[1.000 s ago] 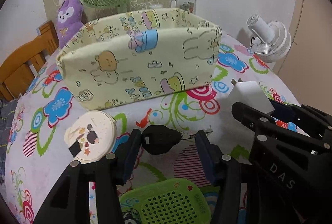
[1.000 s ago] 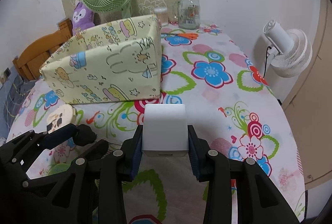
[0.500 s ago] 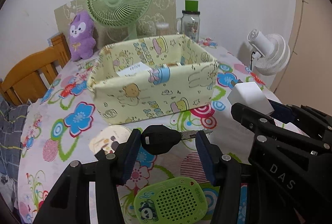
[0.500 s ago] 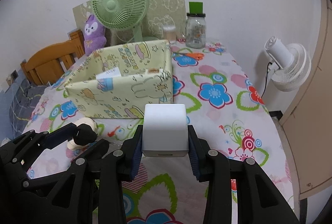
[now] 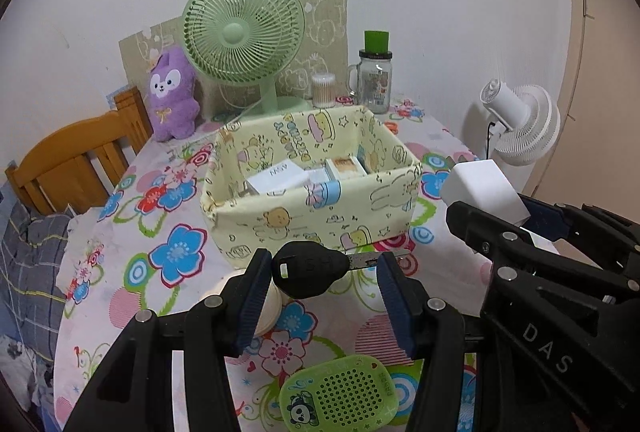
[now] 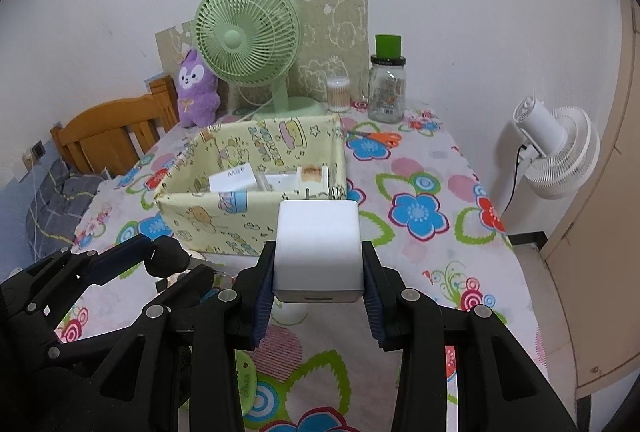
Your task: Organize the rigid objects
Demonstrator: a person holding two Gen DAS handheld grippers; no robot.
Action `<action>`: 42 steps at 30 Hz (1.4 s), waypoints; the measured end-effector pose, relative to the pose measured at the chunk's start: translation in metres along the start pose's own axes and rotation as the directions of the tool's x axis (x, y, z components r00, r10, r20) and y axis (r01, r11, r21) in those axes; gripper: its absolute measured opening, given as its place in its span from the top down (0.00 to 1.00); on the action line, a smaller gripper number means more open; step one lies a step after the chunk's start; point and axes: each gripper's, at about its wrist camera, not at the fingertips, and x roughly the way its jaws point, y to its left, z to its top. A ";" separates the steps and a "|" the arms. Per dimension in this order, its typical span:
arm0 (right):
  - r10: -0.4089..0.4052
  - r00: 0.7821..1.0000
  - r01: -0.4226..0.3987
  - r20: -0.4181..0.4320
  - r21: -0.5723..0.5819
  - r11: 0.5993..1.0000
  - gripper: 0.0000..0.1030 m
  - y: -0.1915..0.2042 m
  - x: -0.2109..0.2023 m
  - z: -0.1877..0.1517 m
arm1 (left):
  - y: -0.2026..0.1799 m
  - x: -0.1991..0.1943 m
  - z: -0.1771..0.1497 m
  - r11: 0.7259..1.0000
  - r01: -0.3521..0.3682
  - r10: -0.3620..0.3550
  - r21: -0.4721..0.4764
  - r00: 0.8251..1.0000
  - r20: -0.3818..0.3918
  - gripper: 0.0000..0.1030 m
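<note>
Stock in transit: the left gripper point(image 5: 322, 268) is carrying one black-headed key point(image 5: 310, 268), fingers closed on it end to end; the right gripper point(image 6: 319, 274) is carrying one white charger block point(image 6: 318, 250), fingers clamped on its two sides. Both items are hanging clear above the flowered surface point(image 6: 420, 168), just short of the yellow cartoon-print fabric box point(image 5: 316, 210), not yet over its rim

Already sitting in the box: at least three small white cartons point(image 5: 276, 178); the exact count is partly hidden by the near wall

Remaining loose on the surface, apparently awaiting storage: one green perforated panda case point(image 5: 340, 394), one round cream item point(image 5: 270, 306) largely hidden behind the left fingers

Progress, as judged: part done; two items are nearing deposit, two are lying unsorted
</note>
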 end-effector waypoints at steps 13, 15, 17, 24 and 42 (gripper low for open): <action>0.012 1.000 -0.012 0.019 -0.028 1.000 0.59 0.006 -0.001 0.019 | 0.006 0.000 0.017 1.000 -0.010 0.010 -0.009 1.000 0.018 0.46; 0.015 1.000 -0.015 0.020 -0.028 0.999 0.59 0.006 0.001 0.022 | 0.007 0.002 0.020 1.000 -0.014 0.015 -0.007 1.000 0.020 0.46; 0.018 1.000 -0.017 0.021 -0.029 0.999 0.59 0.007 0.002 0.024 | 0.008 0.004 0.023 1.000 -0.017 0.017 -0.005 1.000 0.022 0.46; 0.024 1.000 -0.023 0.021 -0.036 0.999 0.59 0.008 0.012 0.036 | 0.012 0.015 0.034 1.000 -0.025 0.025 -0.006 0.999 0.019 0.46; 0.034 0.999 -0.034 0.004 -0.046 0.998 0.59 0.005 0.046 0.058 | 0.017 0.051 0.057 1.000 -0.031 0.031 -0.004 0.999 -0.006 0.46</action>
